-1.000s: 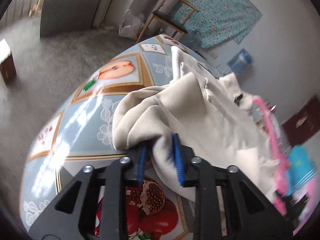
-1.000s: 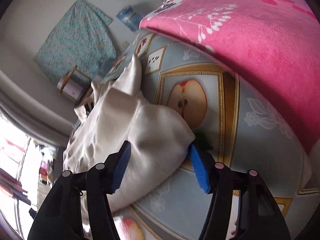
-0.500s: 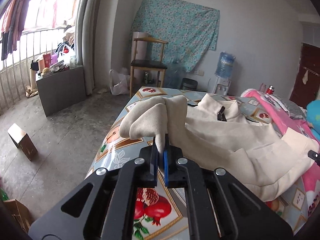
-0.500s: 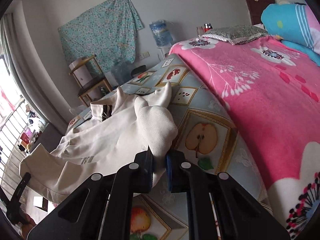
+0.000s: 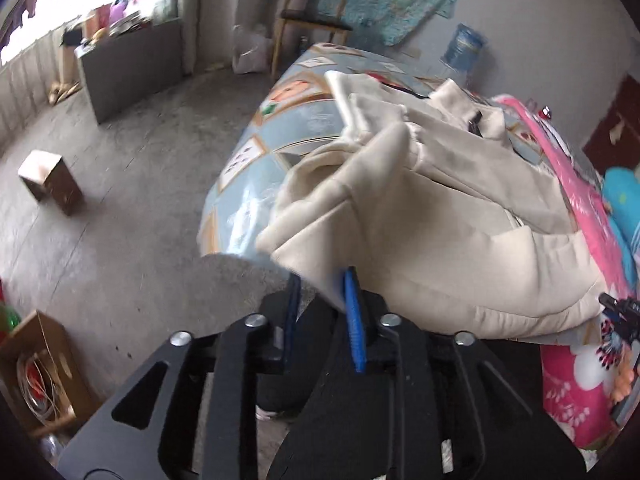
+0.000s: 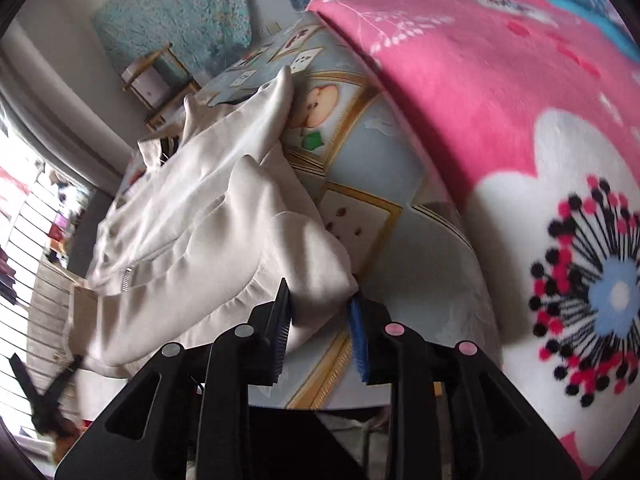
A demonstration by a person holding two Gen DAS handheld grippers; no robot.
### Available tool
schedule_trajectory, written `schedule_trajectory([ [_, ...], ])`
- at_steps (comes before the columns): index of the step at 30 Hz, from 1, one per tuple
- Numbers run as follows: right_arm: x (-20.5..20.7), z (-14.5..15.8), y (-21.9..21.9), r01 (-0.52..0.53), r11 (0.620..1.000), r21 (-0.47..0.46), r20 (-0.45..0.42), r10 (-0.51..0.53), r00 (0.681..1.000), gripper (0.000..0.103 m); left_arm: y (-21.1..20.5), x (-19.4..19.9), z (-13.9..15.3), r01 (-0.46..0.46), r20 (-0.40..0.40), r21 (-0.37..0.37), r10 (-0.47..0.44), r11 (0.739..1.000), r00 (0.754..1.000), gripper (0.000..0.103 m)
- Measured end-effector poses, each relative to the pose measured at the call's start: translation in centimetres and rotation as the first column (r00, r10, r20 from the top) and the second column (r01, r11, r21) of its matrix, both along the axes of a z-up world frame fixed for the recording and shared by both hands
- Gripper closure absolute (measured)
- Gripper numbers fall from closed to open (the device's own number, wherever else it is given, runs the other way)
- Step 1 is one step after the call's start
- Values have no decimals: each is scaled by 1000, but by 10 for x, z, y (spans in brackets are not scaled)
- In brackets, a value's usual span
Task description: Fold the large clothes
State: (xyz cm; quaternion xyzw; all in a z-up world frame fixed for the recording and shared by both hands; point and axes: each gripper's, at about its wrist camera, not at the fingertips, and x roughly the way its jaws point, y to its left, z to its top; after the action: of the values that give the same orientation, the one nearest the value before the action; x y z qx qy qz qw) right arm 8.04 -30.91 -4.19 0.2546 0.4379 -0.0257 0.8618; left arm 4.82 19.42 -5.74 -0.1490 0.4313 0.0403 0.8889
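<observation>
Lying between both opening grippers' jaws point(image 5: 322, 312) point(image 6: 320, 320), cream jacket point(image 5: 440, 216)

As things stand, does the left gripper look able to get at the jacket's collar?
Probably yes. The left gripper sits at the jacket's near hem, jaws opening with cloth between them. The collar lies exposed at the far end, nothing on top; only the bunched sleeve rises between, so it must pass over.

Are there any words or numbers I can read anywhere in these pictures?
None can be read.
The water bottle has a blue label, too blurred to read.
The tablecloth shows only fruit pictures, no words.
The pink blanket shows only flowers.
The cream jacket shows no label.
</observation>
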Motion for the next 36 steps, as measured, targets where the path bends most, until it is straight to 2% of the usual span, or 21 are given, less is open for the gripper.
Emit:
schedule_trajectory([
  [2, -8, 17, -6, 47, 996, -74, 37, -45, 998, 57, 13, -6, 9, -49, 18, 57, 48, 997, 999, 74],
  [4, -8, 35, -9, 51, 993, -104, 77, -43, 996, 57, 23, -7, 17, -72, 30, 74, 70, 995, 997, 74],
  [6, -3, 51, 2, -13, 996, -89, 126, 24, 992, 57, 24, 0, 24, -41, 53, 47, 39, 998, 998, 74],
  [8, 9, 58, 29, -127, 990, -66, 151, 136, 979, 47, 12, 16, 32, 37, 78, 12, -38, 999, 996, 72],
  [9, 19, 59, 50, -210, 976, -59, 147, 216, 965, 45, 2, 25, 35, 89, 88, -9, -88, 996, 992, 71],
  [11, 36, 55, 93, -355, 933, -54, 115, 359, 926, 45, -23, 48, 37, 190, 87, -15, -188, 982, 978, 61],
  [13, 51, 42, 147, -485, 873, -39, 78, 487, 870, 45, -48, 74, 32, 238, 49, 52, -241, 970, 969, 61],
  [16, 66, 24, 205, -590, 805, -58, 12, 592, 806, 45, -72, 100, 18, 276, -6, 148, -278, 950, 960, 61],
  [19, 77, 10, 238, -636, 765, -97, -25, 637, 770, 47, -84, 115, 1, 336, -43, 168, -333, 927, 942, 61],
  [21, 81, 2, 252, -647, 751, -131, -59, 645, 762, 53, -89, 115, -3, 349, -39, 215, -349, 912, 936, 61],
  [22, 81, -3, 258, -651, 740, -168, -77, 648, 757, 59, -89, 114, -3, 353, -38, 224, -354, 908, 935, 61],
  [23, 83, -9, 261, -650, 733, -199, -89, 647, 757, 71, -88, 113, -3, 353, -32, 224, -355, 908, 934, 61],
  [24, 85, -13, 262, -644, 735, -214, -97, 640, 763, 75, -87, 115, -4, 350, -24, 219, -353, 911, 935, 62],
  [25, 86, -13, 260, -635, 739, -223, -94, 632, 769, 83, -85, 113, -4, 342, -14, 220, -348, 914, 938, 66],
  [26, 86, -11, 260, -637, 739, -218, -89, 635, 767, 92, -85, 114, -4, 335, -9, 234, -343, 912, 939, 76],
  [27, 85, -7, 259, -631, 745, -217, -81, 630, 772, 94, -84, 113, -3, 329, -7, 255, -339, 909, 941, 84],
  [28, 83, -1, 257, -626, 748, -220, -68, 629, 775, 96, -83, 114, -2, 329, -4, 264, -340, 907, 940, 97],
  [29, 81, 5, 257, -623, 748, -232, -57, 628, 776, 97, -82, 113, 1, 330, 2, 260, -342, 907, 940, 100],
  [31, 74, 21, 257, -608, 749, -263, -22, 626, 780, 97, -78, 110, 13, 332, 39, 241, -351, 912, 936, 101],
  [34, 69, 51, 258, -570, 756, -323, 42, 613, 789, 97, -75, 101, 52, 313, 139, 256, -355, 914, 924, 101],
  [36, 73, 59, 259, -545, 762, -350, 68, 601, 797, 97, -71, 101, 70, 288, 195, 267, -344, 920, 919, 101],
])
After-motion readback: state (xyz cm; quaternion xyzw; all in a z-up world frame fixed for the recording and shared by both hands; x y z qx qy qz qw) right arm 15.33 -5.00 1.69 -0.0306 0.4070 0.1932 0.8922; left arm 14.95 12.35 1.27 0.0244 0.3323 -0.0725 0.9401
